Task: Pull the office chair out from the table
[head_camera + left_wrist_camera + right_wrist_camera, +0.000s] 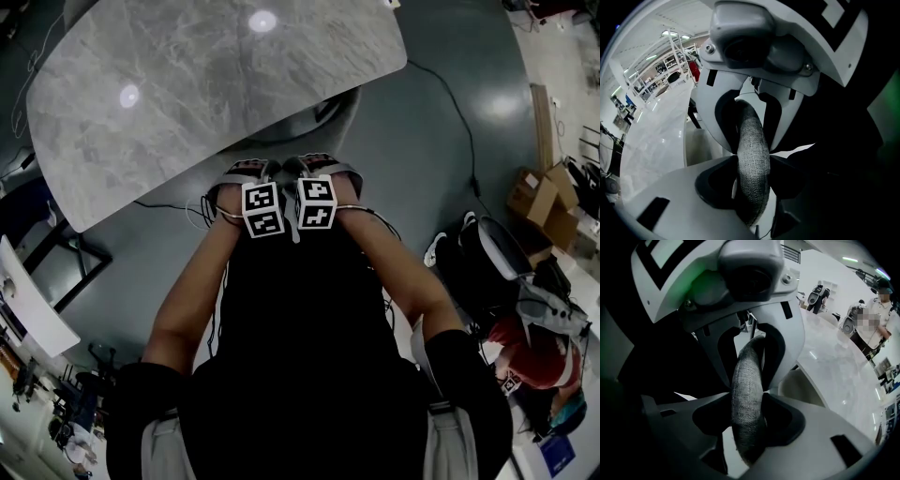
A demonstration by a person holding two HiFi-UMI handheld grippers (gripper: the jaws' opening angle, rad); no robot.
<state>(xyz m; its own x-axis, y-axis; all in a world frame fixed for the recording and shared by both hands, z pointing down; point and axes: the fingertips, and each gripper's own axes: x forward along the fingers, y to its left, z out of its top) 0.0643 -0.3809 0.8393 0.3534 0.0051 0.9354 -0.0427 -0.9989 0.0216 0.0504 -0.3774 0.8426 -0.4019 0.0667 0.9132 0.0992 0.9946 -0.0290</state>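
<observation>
Jaws of left tool (753,153) and right tool (748,397) pinch chair's fabric rim (753,190)

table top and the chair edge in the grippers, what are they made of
Table top: looks like grey marble or a marble-look laminate, glossy; veining and lamp reflections show. Chair edge: woven fabric, matte grey; the weave is plain to see.
</observation>
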